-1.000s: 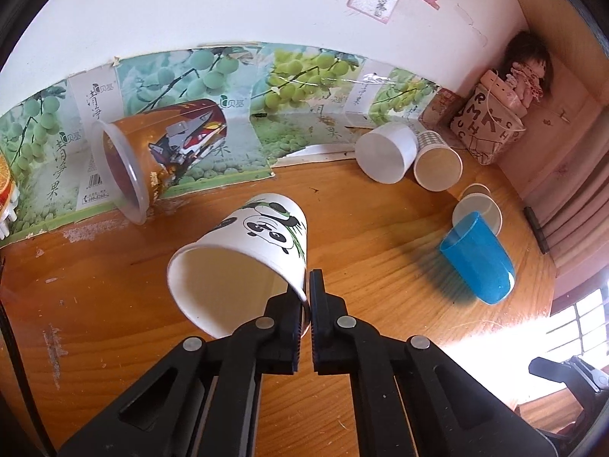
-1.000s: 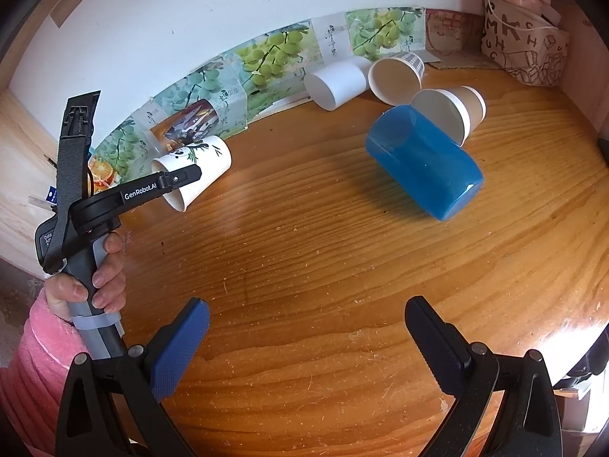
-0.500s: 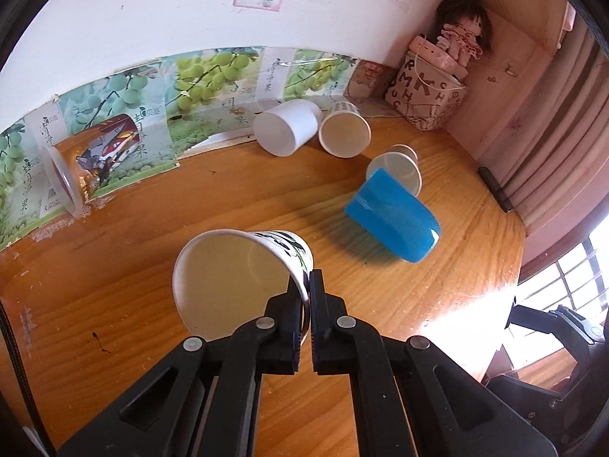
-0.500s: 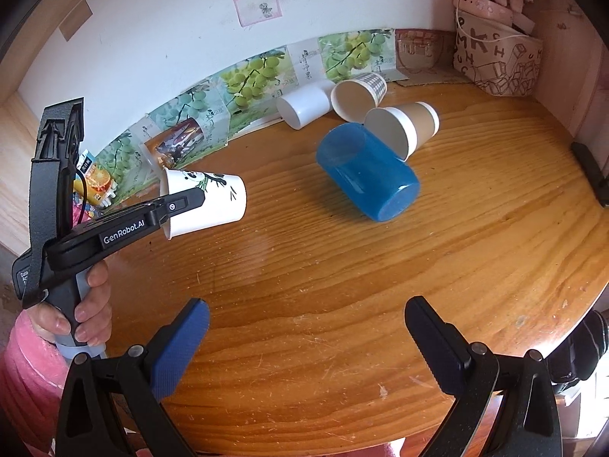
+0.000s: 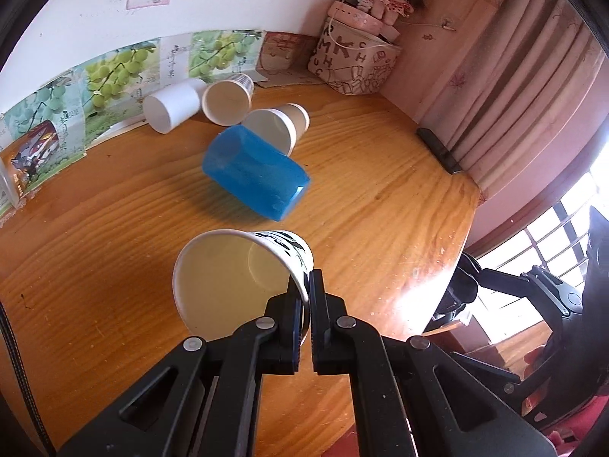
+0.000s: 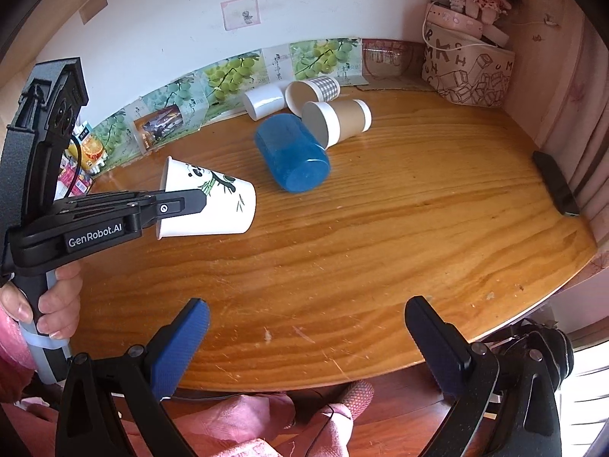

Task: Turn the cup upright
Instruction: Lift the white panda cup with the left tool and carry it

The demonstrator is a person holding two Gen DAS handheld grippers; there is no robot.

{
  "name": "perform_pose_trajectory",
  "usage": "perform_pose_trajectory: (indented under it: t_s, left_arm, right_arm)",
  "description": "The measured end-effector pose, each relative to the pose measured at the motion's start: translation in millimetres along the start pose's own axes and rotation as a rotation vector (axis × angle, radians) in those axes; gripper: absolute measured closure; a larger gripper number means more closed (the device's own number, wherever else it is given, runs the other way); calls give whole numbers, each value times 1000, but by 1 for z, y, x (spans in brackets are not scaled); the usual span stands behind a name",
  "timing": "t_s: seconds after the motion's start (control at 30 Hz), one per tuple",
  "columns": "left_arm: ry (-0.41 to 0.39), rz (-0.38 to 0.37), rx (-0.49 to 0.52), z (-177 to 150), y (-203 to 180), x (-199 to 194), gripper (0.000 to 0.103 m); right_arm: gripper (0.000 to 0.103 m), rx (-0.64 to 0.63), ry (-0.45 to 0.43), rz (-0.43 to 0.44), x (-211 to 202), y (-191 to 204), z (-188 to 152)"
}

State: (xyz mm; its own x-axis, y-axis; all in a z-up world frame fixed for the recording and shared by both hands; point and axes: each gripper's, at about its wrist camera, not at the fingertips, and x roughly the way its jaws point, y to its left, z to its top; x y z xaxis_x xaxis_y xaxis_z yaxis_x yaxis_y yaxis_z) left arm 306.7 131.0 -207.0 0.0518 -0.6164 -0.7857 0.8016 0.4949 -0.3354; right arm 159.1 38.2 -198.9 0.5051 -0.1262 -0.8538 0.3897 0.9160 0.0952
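Right wrist view: left gripper (image 6: pixel 198 200) clamped on rim of white panda-print paper cup (image 6: pixel 213 205), held sideways above wooden desk (image 6: pixel 380 236), blue plastic tumbler (image 6: pixel 293 158) lying just beyond, brown paper cup (image 6: pixel 338 120) touching it behind; right gripper (image 6: pixel 304 342) wide open, empty.

White panda-print cup (image 6: pixel 213 205); blue tumbler (image 6: pixel 293 158); brown cup (image 6: pixel 338 122), white rim; checked cup (image 6: pixel 316 91).
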Motion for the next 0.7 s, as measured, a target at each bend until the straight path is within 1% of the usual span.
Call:
perform_pose_trajectory:
  t_s: [0.13, 0.23, 0.43, 0.53, 0.7]
  left_arm:
    - [16, -33, 10, -3, -27, 9, 100]
    - [24, -47, 18, -5, -45, 16, 100]
    - [45, -108, -6, -9, -68, 31, 100]
    - [60, -109, -16, -10, -75, 41, 100]
    - [77, -89, -35, -11, -78, 54, 100]
  right_arm:
    - [0, -40, -4, -25, -8, -17, -9]
    - [0, -52, -6, -25, -12, -29, -14]
    - [0, -81, 0, -21, -15, -48, -17]
    - [0, -101, 3, -18, -15, -56, -17]
    - [0, -145, 4, -15, -14, -62, -13]
